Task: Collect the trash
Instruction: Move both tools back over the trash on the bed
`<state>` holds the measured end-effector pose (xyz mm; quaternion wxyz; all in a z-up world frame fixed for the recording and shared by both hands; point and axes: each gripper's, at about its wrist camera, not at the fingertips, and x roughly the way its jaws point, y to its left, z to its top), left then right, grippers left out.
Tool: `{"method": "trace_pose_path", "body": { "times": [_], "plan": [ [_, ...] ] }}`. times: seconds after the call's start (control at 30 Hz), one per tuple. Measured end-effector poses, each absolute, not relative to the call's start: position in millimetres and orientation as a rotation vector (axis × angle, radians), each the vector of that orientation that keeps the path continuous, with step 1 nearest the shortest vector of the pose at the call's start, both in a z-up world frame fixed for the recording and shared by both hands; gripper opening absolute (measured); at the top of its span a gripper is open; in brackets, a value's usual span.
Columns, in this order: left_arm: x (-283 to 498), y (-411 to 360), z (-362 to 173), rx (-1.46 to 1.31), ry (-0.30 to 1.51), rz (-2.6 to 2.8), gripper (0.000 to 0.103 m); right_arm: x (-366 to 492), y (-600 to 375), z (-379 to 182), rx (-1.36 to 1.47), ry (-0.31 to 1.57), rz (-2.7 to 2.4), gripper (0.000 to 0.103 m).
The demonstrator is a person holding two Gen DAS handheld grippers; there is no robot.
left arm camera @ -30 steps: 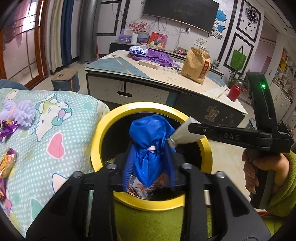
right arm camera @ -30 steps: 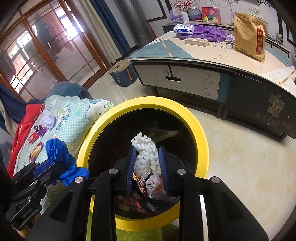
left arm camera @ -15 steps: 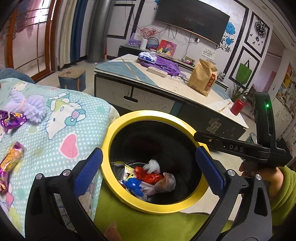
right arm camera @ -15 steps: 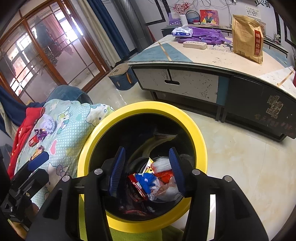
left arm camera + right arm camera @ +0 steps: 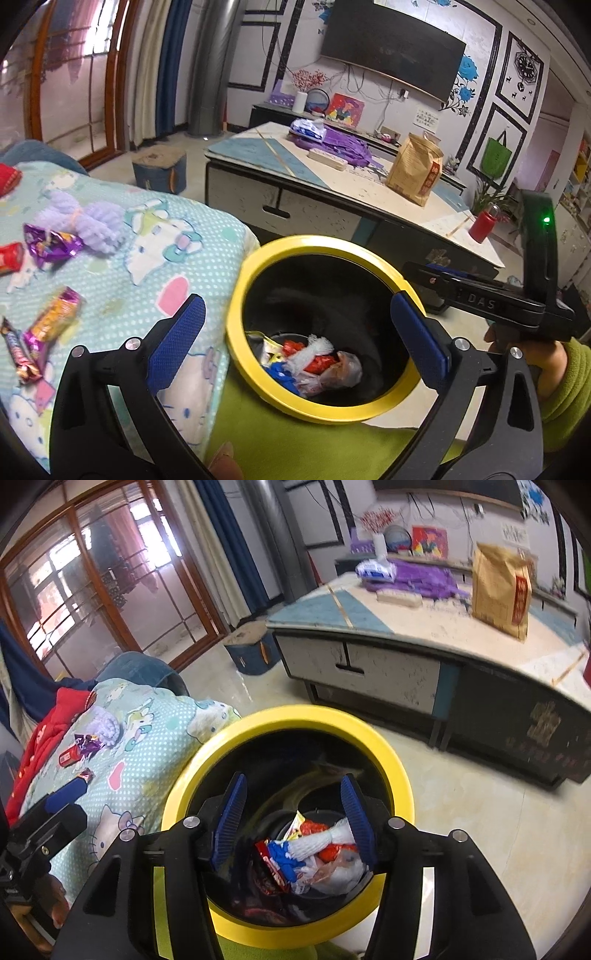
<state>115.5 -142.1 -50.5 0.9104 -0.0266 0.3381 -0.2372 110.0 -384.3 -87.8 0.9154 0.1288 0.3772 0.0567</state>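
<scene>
A black bin with a yellow rim [image 5: 280, 245] [image 5: 373, 734] stands beside a Hello Kitty blanket [image 5: 207, 251] [image 5: 155, 731]. Inside lie a blue scrap [image 5: 286, 380] [image 5: 286, 856], white foam [image 5: 314, 349] [image 5: 332, 836] and wrappers. My left gripper [image 5: 299, 341] is open and empty over the bin's near left rim. My right gripper [image 5: 293, 814] is open and empty above the bin mouth; it also shows in the left wrist view [image 5: 476, 295]. On the blanket lie a purple wrapper [image 5: 50, 243], an orange wrapper [image 5: 53, 319], a red wrapper [image 5: 11, 254] and a lilac fluffy item [image 5: 88, 218].
A low cabinet table [image 5: 332, 195] [image 5: 424, 664] stands beyond the bin with a brown paper bag [image 5: 413, 173], purple cloth [image 5: 343, 147] and a red bottle [image 5: 482, 225]. A small blue stool [image 5: 159, 171] sits on the floor. Red clothing [image 5: 48, 723] lies at the blanket's left.
Both grippers opened over the bin; the blue scrap and the white foam dropped inside. The left gripper then swung left, bringing more of the blanket into view.
</scene>
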Motion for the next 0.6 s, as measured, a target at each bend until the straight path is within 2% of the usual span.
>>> {"method": "trace_pose_path", "body": {
  "times": [0.6],
  "plan": [
    [107,-89,-29,-0.089,0.611,-0.324,0.092,93,-332,-54,0.142,0.636,0.252,0.064]
  ]
}}
